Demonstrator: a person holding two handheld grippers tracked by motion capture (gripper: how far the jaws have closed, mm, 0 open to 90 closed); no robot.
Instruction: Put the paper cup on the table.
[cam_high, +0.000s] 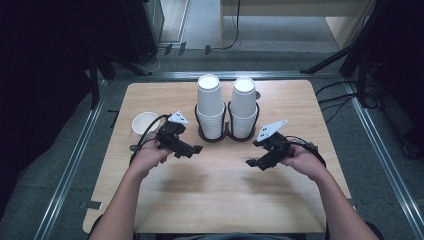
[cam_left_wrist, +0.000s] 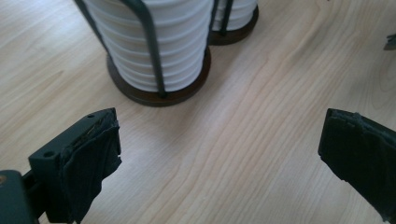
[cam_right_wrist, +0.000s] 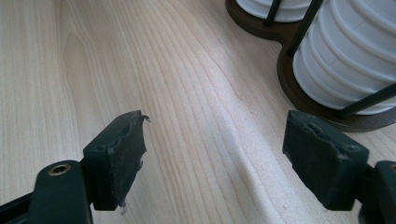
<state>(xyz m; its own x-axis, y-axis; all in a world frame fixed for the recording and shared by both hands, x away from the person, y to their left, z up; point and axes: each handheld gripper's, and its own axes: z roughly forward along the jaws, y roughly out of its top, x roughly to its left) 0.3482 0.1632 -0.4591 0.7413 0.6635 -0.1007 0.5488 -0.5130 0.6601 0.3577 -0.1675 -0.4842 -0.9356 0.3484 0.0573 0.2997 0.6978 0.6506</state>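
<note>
Cups crowd the far middle of your table (cam_high: 220, 200): two tall stacks of white paper cups stand side by side in a dark double wire holder (cam_high: 227, 136), the left stack (cam_high: 210, 105) and the right stack (cam_high: 244, 106) each caged by thin upright rods. A single white cup (cam_high: 144, 123) stands apart near the table's left edge, mouth up, just behind your left hand.

Your left gripper (cam_high: 190, 151) hovers over bare wood in front of the left stack, jaws spread wide with nothing between them; in the left gripper view one black rod (cam_left_wrist: 152, 46) of the holder runs straight down the front of that stack, and the round dark base (cam_left_wrist: 159, 95) rings its foot.

Your right gripper (cam_high: 256, 163) sits low in front of the right stack, also released and empty. In the right gripper view its right pad (cam_right_wrist: 322, 158) is close to the holder's base, and slanting rods cross the cups' ribbed sides.

Beyond the table, cables and stand legs lie on the grey floor.
</note>
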